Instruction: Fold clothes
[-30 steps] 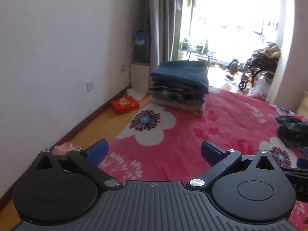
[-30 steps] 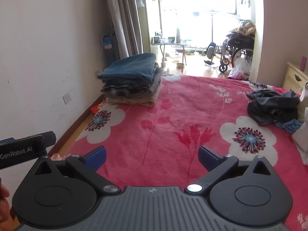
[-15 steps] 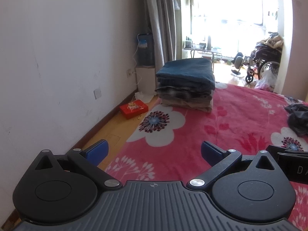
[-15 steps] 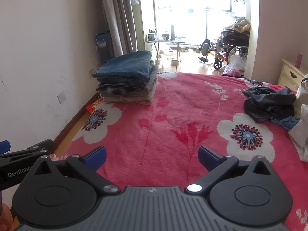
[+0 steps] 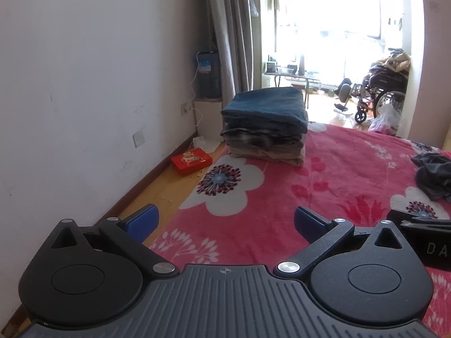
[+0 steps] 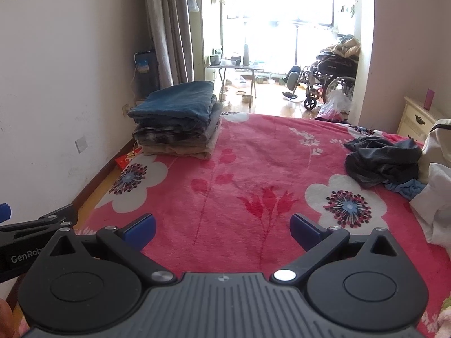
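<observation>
A stack of folded clothes (image 5: 266,125) (image 6: 179,121) with a blue garment on top sits at the far left corner of the pink flowered blanket (image 5: 282,202) (image 6: 253,174). A crumpled dark garment (image 6: 380,160) (image 5: 434,174) lies unfolded at the right, with a blue cloth (image 6: 406,188) and white fabric (image 6: 434,197) beside it. My left gripper (image 5: 224,222) is open and empty, held above the blanket's near left edge. My right gripper (image 6: 222,229) is open and empty too, over the blanket's near middle. Each gripper's body shows at the edge of the other's view.
A white wall runs along the left, with wooden floor and a red box (image 5: 191,162) beside the bed. A water dispenser (image 5: 208,76) and grey curtain (image 5: 231,31) stand behind the stack. A wheelchair (image 6: 329,81) and folding table (image 6: 236,70) sit in the bright far room. A nightstand (image 6: 417,118) is at the right.
Both grippers have tilted up and drawn back a little, so the room sits lower in view. The jaws stay open and nothing on the bed has moved.
</observation>
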Demonstrator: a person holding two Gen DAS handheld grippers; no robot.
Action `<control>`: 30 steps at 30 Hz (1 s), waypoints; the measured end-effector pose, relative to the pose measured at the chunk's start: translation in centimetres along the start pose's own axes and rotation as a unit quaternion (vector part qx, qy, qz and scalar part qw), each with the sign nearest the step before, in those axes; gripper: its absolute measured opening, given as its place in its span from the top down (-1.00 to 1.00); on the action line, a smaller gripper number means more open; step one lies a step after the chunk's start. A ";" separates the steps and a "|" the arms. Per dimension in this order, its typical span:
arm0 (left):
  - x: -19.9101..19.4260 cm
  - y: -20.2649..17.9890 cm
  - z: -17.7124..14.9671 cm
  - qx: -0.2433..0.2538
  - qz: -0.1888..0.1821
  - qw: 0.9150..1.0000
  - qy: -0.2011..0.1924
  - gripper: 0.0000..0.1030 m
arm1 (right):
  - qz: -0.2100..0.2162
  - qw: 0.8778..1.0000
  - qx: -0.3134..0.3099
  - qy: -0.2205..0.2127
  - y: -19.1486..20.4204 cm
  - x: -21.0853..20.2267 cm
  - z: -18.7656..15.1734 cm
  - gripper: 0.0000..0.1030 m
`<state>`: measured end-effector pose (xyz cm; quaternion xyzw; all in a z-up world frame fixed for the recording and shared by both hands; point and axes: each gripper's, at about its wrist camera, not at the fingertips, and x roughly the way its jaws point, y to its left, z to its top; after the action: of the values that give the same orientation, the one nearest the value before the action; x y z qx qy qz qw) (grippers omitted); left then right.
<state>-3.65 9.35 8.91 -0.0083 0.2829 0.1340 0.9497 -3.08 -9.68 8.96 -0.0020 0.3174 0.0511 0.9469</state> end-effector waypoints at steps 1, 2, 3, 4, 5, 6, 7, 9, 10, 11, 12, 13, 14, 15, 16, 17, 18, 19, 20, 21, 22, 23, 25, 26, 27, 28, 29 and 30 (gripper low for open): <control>0.0 -0.2 0.0 0.001 0.000 1.000 -0.001 -1.00 | -0.002 1.000 -0.001 0.000 -0.1 0.0 0.0 -1.00; -0.1 -0.3 0.0 0.001 -0.001 1.000 -0.001 -1.00 | -0.003 1.000 -0.001 0.000 -0.2 0.0 0.0 -1.00; -0.1 -0.5 0.0 0.001 -0.001 1.000 -0.002 -1.00 | -0.005 1.000 0.000 0.000 -0.3 0.0 0.0 -1.00; -0.1 -0.6 0.0 0.000 -0.002 1.000 -0.002 -1.00 | -0.005 1.000 0.001 0.000 -0.4 0.0 0.0 -1.00; -0.1 -0.7 0.1 -0.001 -0.001 1.000 -0.002 -1.00 | -0.006 1.000 0.002 -0.001 -0.5 0.0 0.1 -1.00; -0.1 -0.7 0.1 -0.003 0.000 1.000 -0.002 -1.00 | -0.007 1.000 0.003 0.000 -0.6 0.0 0.0 -1.00; 0.0 -0.8 0.1 -0.005 0.000 1.000 -0.002 -1.00 | -0.008 1.000 0.004 0.000 -0.6 0.0 0.0 -1.00; 0.0 -0.7 0.1 -0.009 0.001 1.000 -0.002 -1.00 | -0.008 1.000 0.005 0.002 -0.7 0.1 0.0 -1.00; 0.0 -0.7 0.1 -0.009 0.001 1.000 -0.003 -1.00 | -0.009 1.000 0.004 0.002 -0.7 0.1 -0.1 -1.00; -0.1 -0.7 0.1 -0.008 0.003 1.000 -0.005 -1.00 | -0.010 1.000 0.003 0.002 -0.7 0.2 -0.1 -1.00; -0.1 -0.7 0.1 -0.008 0.004 1.000 -0.006 -1.00 | -0.010 1.000 0.003 0.002 -0.6 0.2 -0.1 -1.00; -0.1 -0.7 0.1 -0.008 0.005 1.000 -0.007 -1.00 | -0.011 1.000 0.002 0.001 -0.6 0.2 -0.2 -1.00; -0.1 -0.7 0.1 -0.010 0.005 1.000 -0.007 -1.00 | -0.013 1.000 0.002 0.001 -0.6 0.2 -0.2 -1.00; -0.1 -0.7 0.1 -0.011 0.005 1.000 -0.007 -1.00 | -0.012 1.000 0.002 0.001 -0.5 0.3 -0.2 -1.00; -0.1 -0.6 0.2 -0.013 0.005 1.000 -0.007 -1.00 | -0.012 1.000 0.001 0.002 -0.5 0.3 -0.2 -1.00; -0.1 -0.6 0.2 -0.015 0.006 1.000 -0.007 -1.00 | -0.012 1.000 0.001 0.003 -0.5 0.4 -0.2 -1.00; -0.1 -0.6 0.2 -0.017 0.007 1.000 -0.008 -1.00 | -0.011 1.000 0.000 0.004 -0.4 0.4 -0.3 -1.00; -0.1 -0.6 0.2 -0.017 0.008 1.000 -0.008 -1.00 | -0.011 1.000 0.000 0.004 -0.4 0.4 -0.3 -1.00; -0.1 -0.6 0.2 -0.017 0.007 1.000 -0.008 -1.00 | -0.011 1.000 0.000 0.004 -0.4 0.5 -0.3 -1.00; -0.1 -0.6 0.2 -0.017 0.007 1.000 -0.008 -1.00 | -0.011 1.000 0.000 0.004 -0.4 0.5 -0.3 -1.00; -0.1 -0.6 0.2 -0.016 0.008 1.000 -0.008 -1.00 | -0.011 1.000 0.000 0.004 -0.4 0.5 -0.3 -1.00; 0.0 -0.7 0.2 -0.015 0.009 1.000 -0.008 -1.00 | -0.011 1.000 0.000 0.004 -0.5 0.5 -0.3 -1.00; 0.0 -0.7 0.1 -0.011 0.010 1.000 -0.008 -1.00 | -0.011 1.000 0.000 0.005 -0.4 0.5 -0.3 -1.00; 0.0 -0.7 0.0 -0.010 0.010 1.000 -0.008 -1.00 | -0.011 1.000 0.000 0.005 -0.4 0.5 -0.4 -1.00; 0.0 -0.7 0.0 -0.010 0.011 1.000 -0.008 -1.00 | -0.011 1.000 0.000 0.006 -0.4 0.6 -0.4 -1.00; 0.0 -0.7 0.0 -0.010 0.011 1.000 -0.007 -1.00 | -0.011 1.000 0.000 0.006 -0.4 0.6 -0.4 -1.00; 0.0 -0.7 -0.1 -0.010 0.011 1.000 -0.008 -1.00 | -0.011 1.000 0.000 0.007 -0.4 0.6 -0.4 -1.00; 0.0 -0.7 -0.1 -0.011 0.012 1.000 -0.008 -1.00 | -0.011 1.000 0.000 0.008 -0.3 0.7 -0.4 -1.00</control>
<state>-3.55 8.68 8.83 -0.0140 0.2743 0.1481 0.9501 -2.79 -9.95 8.19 -0.0057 0.3248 0.0409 0.9449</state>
